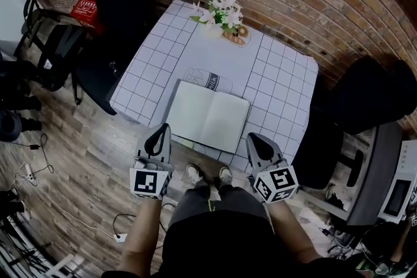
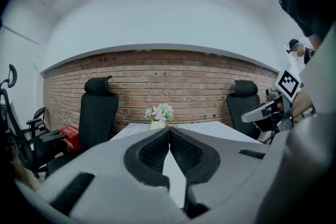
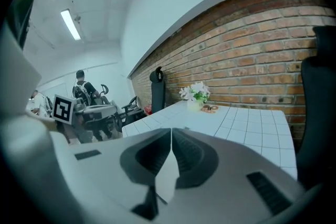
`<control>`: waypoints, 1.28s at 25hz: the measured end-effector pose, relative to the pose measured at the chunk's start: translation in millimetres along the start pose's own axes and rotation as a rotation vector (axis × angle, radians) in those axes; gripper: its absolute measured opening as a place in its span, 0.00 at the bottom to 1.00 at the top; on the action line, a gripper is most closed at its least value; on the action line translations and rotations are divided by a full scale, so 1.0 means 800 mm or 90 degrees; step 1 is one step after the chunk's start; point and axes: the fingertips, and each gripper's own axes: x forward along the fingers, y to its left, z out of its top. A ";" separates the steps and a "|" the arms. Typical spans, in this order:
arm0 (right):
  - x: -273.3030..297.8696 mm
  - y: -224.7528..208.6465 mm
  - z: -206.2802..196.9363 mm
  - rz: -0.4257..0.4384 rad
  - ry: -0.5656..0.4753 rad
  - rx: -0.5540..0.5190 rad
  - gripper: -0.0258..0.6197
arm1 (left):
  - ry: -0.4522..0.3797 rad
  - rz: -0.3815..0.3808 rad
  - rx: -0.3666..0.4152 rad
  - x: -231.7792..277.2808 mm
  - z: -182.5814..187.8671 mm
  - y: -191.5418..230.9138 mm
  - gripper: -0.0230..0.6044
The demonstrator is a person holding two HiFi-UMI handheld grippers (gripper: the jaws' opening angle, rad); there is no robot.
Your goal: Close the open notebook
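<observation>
Holding both at the near edge of the table (image 1: pixel 280 81). Left tongs (image 1: pixel 161 130) and right tongs (image 1: pixel 253 140) are each closed on nothing, with the tips pressed together in their own views. — op

Where's the notebook? — eng

The notebook (image 1: pixel 208 116) lies flat and open, pages up, at the table's near edge. It's between my two tongs and just beyond them. Nothing touches it yet. — op

Why one on each side? — eng

My read: either one can get under an outer page edge and fold that half over. Closed tips make a thin wedge for that. — op

Orientation? — eng

The spine runs away from me toward the flowers (image 1: pixel 220 10), leaning a little right at its far end. The long axis of the open spread runs across, left to right. So the fold goes sideways, one half onto the other. — op

Risk? — eng

It may slide on the table instead of hinging. I'd pin one half with the other tongs. — op
</observation>
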 end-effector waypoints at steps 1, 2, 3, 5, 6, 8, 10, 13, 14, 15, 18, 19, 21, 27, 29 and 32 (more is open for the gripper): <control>0.004 -0.002 -0.007 0.000 0.007 0.005 0.07 | 0.004 -0.001 0.004 0.006 -0.008 0.006 0.08; 0.007 -0.004 -0.014 0.000 0.014 0.010 0.07 | 0.012 -0.002 0.005 0.013 -0.018 0.011 0.08; 0.010 -0.006 -0.021 -0.002 0.021 0.016 0.07 | 0.024 -0.001 0.002 0.019 -0.028 0.015 0.08; 0.016 -0.010 -0.034 -0.008 0.034 0.025 0.09 | 0.050 0.001 -0.007 0.031 -0.050 0.024 0.08; 0.019 -0.013 -0.040 -0.012 0.040 0.029 0.12 | 0.062 0.001 -0.011 0.036 -0.061 0.028 0.08; 0.025 -0.016 -0.051 -0.016 0.052 0.033 0.14 | 0.083 0.002 -0.017 0.047 -0.079 0.035 0.08; 0.030 -0.018 -0.061 -0.018 0.063 0.035 0.14 | 0.100 0.001 -0.021 0.055 -0.094 0.040 0.08; 0.036 -0.020 -0.077 -0.022 0.080 0.038 0.14 | 0.123 -0.002 -0.027 0.063 -0.115 0.046 0.08; 0.039 -0.020 -0.082 -0.024 0.085 0.037 0.14 | 0.129 -0.002 -0.029 0.066 -0.121 0.049 0.08; 0.042 -0.021 -0.087 -0.027 0.091 0.036 0.14 | 0.136 -0.001 -0.031 0.069 -0.126 0.052 0.08; 0.056 -0.026 -0.105 -0.040 0.110 0.035 0.15 | 0.155 0.001 -0.034 0.077 -0.141 0.061 0.08; 0.060 -0.029 -0.113 -0.045 0.117 0.038 0.18 | 0.160 0.002 -0.034 0.080 -0.145 0.063 0.08; 0.069 -0.035 -0.128 -0.060 0.135 0.046 0.19 | 0.171 0.002 -0.033 0.086 -0.154 0.068 0.08; 0.085 -0.050 -0.172 -0.094 0.191 0.094 0.27 | 0.205 -0.007 -0.040 0.097 -0.179 0.074 0.08; 0.089 -0.053 -0.183 -0.101 0.206 0.113 0.30 | 0.216 -0.007 -0.045 0.099 -0.186 0.075 0.08; 0.090 -0.058 -0.194 -0.113 0.224 0.124 0.30 | 0.224 -0.010 -0.050 0.101 -0.191 0.075 0.08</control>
